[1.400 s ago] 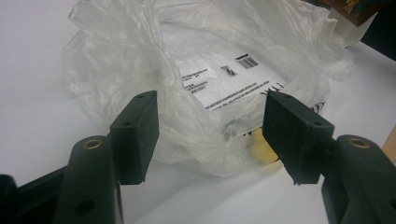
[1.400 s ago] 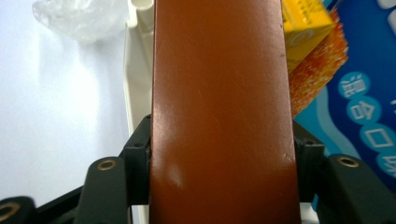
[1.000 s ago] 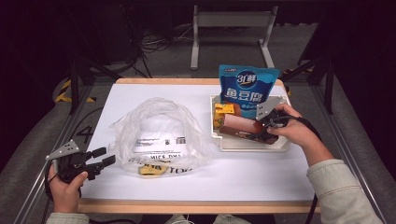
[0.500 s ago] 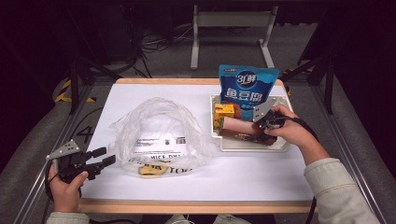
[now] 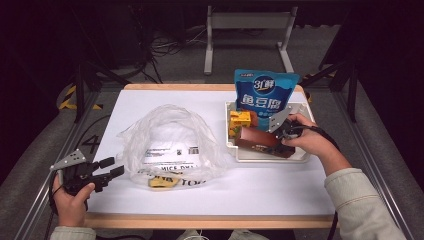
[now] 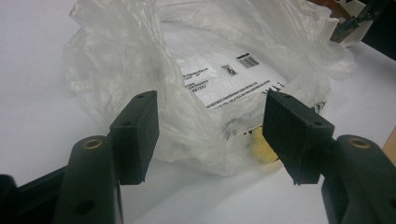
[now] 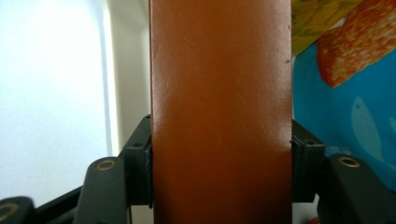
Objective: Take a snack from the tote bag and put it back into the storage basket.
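Note:
A brown box (image 5: 260, 142) lies tilted in the white tray (image 5: 270, 157) at the right of the table, and my right gripper (image 5: 281, 136) is shut on its right end. In the right gripper view both black pads press the sides of the brown box (image 7: 219, 102), with my right gripper (image 7: 219, 170) around it. My left gripper (image 5: 113, 167) rests open near the front left edge and points at a crumpled clear plastic bag (image 5: 170, 140). In the left gripper view my left gripper (image 6: 210, 135) has nothing between its pads, and the plastic bag (image 6: 187, 70) lies just ahead.
A blue snack pouch (image 5: 265, 95) stands upright at the back of the tray, with a yellow box (image 5: 240, 120) in front of it. The blue pouch (image 7: 355, 116) is close beside the held box. A printed label and a yellow item show inside the plastic bag.
My right hand has shifted slightly to the left with the brown box. The left hand and the plastic bag have not moved.

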`<action>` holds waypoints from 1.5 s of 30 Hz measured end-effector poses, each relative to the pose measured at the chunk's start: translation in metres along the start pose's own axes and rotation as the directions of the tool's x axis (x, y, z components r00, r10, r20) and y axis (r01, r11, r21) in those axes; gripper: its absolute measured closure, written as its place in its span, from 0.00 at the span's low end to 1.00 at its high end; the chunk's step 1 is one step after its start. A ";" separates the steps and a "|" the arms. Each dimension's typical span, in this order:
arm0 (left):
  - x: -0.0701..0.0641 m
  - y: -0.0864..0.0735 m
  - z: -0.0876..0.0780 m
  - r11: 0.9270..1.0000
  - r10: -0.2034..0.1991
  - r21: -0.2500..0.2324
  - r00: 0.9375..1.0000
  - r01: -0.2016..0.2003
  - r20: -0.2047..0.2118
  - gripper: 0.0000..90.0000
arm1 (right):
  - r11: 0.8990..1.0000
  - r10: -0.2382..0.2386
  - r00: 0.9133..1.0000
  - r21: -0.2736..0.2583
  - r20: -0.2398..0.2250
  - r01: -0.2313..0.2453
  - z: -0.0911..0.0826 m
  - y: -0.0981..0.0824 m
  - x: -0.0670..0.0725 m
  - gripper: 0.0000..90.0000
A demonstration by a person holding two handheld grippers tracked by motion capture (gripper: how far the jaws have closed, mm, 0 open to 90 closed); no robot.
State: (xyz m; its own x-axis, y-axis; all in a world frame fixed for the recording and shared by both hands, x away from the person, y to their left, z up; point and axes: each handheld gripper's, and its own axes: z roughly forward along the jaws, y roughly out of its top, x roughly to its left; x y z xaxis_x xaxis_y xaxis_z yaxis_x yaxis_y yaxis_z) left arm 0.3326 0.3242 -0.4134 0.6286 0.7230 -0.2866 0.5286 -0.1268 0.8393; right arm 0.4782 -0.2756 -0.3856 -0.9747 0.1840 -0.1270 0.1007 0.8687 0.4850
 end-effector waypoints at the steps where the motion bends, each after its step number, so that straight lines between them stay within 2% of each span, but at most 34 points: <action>1: 0.000 0.000 0.000 1.000 -0.001 0.000 1.000 0.001 0.000 0.41 | 1.000 -0.004 1.000 0.005 -0.001 0.004 0.000 0.000 0.000 0.47; 10: 0.000 0.000 -0.001 1.000 -0.004 -0.003 1.000 0.004 0.001 0.41 | 0.999 -0.012 1.000 0.041 -0.018 0.013 0.003 0.001 0.000 0.46; 15: 0.000 0.000 -0.001 1.000 -0.001 -0.002 1.000 0.001 0.001 0.41 | 0.998 -0.016 0.999 0.059 -0.033 0.018 0.004 0.002 0.001 0.41; 21: 0.000 0.000 -0.001 1.000 -0.005 -0.002 1.000 0.005 0.003 0.41 | 1.000 0.007 1.000 0.016 -0.030 -0.007 0.000 0.002 0.002 0.38; 24: 0.000 0.000 0.000 1.000 -0.008 -0.006 1.000 0.008 0.001 0.41 | 0.998 0.060 0.998 -0.036 -0.008 -0.060 -0.010 0.001 0.004 0.33; 26: 0.000 0.001 0.001 1.000 -0.008 -0.007 1.000 0.008 -0.001 0.41 | 0.996 0.075 0.997 -0.055 -0.003 -0.075 -0.014 0.002 0.005 0.32; 28: 0.000 0.001 0.001 1.000 -0.006 -0.005 1.000 0.006 0.000 0.41 | 0.988 0.114 0.993 -0.103 0.012 -0.112 -0.023 0.002 0.008 0.28; 29: -0.001 0.002 0.001 1.000 -0.002 -0.003 1.000 0.002 0.002 0.41 | 0.979 0.141 0.990 -0.153 0.029 -0.135 -0.032 0.003 0.012 0.26; 31: -0.002 0.002 0.000 1.000 0.003 -0.007 1.000 -0.003 0.004 0.41 | 0.969 0.163 0.985 -0.195 0.052 -0.150 -0.039 0.004 0.016 0.24; 34: -0.004 0.003 0.000 1.000 0.007 -0.005 1.000 -0.007 0.005 0.41 | 0.947 0.205 0.975 -0.268 0.085 -0.176 -0.051 0.003 0.024 0.22; 35: -0.005 0.003 -0.001 1.000 0.018 -0.005 1.000 -0.018 0.005 0.41 | 0.947 0.205 0.975 -0.268 0.085 -0.176 -0.051 0.003 0.024 0.22; 36: -0.007 0.002 -0.001 1.000 0.015 -0.005 1.000 -0.015 0.006 0.41 | 0.933 0.231 0.967 -0.305 0.103 -0.191 -0.058 0.002 0.031 0.21; 37: -0.009 0.001 -0.002 1.000 0.025 -0.005 1.000 -0.025 0.006 0.41 | 0.926 0.242 0.964 -0.322 0.109 -0.197 -0.061 0.001 0.034 0.21; 38: -0.009 0.001 -0.002 1.000 0.025 -0.005 1.000 -0.025 0.006 0.41 | 0.926 0.242 0.964 -0.322 0.109 -0.197 -0.061 0.001 0.034 0.21; 39: -0.010 0.000 -0.003 1.000 0.024 -0.005 1.000 -0.024 0.008 0.41 | 0.920 0.251 0.961 -0.336 0.114 -0.200 -0.063 0.000 0.037 0.21; 40: -0.011 0.000 -0.004 1.000 0.028 -0.006 1.000 -0.028 0.010 0.41 | 0.906 0.275 0.954 -0.364 0.122 -0.214 -0.066 -0.002 0.042 0.21; 45: -0.015 -0.005 -0.008 0.999 0.035 -0.005 0.999 -0.035 0.010 0.41 | 0.867 0.337 0.932 -0.429 0.136 -0.251 -0.073 -0.011 0.060 0.20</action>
State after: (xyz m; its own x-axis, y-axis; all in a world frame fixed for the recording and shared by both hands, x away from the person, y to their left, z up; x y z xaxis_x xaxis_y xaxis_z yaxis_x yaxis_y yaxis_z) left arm 0.3165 0.3194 -0.4098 0.6522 0.7115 -0.2615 0.5033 -0.1484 0.8513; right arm 0.4044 -0.3078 -0.3352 -0.8468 0.5270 -0.0724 0.2467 0.5097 0.8242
